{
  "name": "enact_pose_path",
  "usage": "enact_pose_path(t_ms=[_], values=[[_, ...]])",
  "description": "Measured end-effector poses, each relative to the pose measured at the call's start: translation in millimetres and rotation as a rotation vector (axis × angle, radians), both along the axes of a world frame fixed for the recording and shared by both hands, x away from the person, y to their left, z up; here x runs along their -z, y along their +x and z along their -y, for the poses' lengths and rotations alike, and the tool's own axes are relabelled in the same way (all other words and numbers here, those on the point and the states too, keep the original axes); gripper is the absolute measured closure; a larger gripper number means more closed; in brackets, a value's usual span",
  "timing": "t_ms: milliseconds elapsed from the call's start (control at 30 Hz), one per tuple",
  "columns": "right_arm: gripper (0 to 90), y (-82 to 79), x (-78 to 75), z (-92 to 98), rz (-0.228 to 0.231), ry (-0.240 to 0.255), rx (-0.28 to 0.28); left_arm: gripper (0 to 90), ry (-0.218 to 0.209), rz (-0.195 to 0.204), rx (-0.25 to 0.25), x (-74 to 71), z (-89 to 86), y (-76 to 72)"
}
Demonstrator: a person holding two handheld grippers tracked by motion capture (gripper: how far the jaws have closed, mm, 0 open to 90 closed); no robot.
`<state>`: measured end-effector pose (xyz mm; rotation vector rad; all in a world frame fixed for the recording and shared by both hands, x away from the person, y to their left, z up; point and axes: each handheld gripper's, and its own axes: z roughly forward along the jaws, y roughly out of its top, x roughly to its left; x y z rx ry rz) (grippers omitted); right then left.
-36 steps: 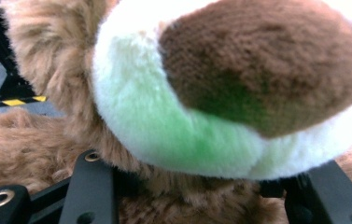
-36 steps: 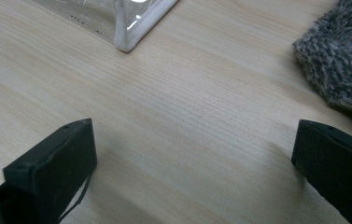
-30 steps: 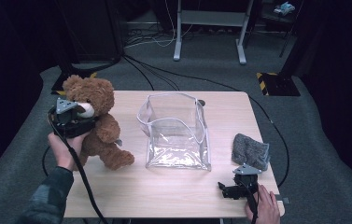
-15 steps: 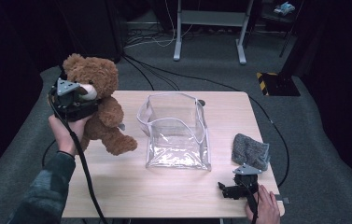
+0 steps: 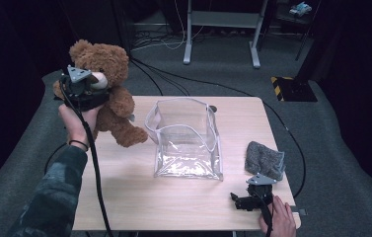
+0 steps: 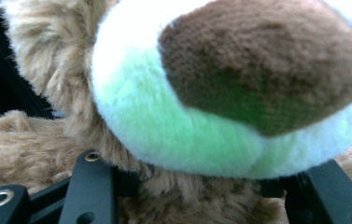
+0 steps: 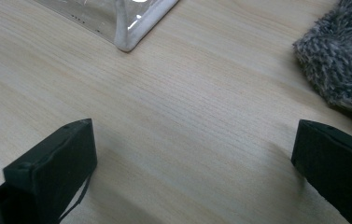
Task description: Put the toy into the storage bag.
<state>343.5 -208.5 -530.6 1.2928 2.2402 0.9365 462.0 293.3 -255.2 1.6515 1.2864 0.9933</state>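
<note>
Bear airborne, left of the clear soft plastic bag [image 5: 186, 138]
We hold the fluffy brown teddy bear [image 5: 109, 94] in the left gripper [image 5: 82, 89], jaws pinching its neck; right gripper [image 5: 245, 200] is wide, empty. Plush could slip out, or snag the bag's rim.

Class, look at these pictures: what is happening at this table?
A person holds a teddy bear in the left hand-held gripper, lifted above the table's left edge. A clear bag stands open mid-table. The right hand-held gripper rests open at the near edge, beside a grey cloth.
</note>
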Motion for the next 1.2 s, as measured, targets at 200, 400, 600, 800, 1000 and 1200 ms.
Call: enact_pose_path(t_ms=[200,400,600,800,1000,1200], values=[[0.0,-0.1,0.0,-0.1,-0.001,0.001,0.002,46.5,0.010,0.028,-0.044,-7.5,-0.1,8.8],[0.0,-0.2,0.0,-0.4,-0.001,0.005,0.006,46.4,0.001,0.066,-0.089,-16.8,-3.4,13.2],[0.0,-0.1,0.0,-0.2,-0.001,0.002,0.002,46.2,-0.029,0.100,-0.099,-25.2,1.2,15.5],[0.0,-0.1,0.1,-0.2,0.001,0.003,0.003,46.0,-0.039,0.127,-0.083,-31.8,13.8,18.5],[0.0,-0.2,-0.1,-0.3,-0.001,0.005,0.005,45.8,-0.057,0.131,-0.052,-32.2,31.4,23.2],[0.0,-0.4,-0.2,-0.9,-0.005,0.014,0.008,45.7,-0.068,0.132,-0.023,-30.8,49.5,29.1]])
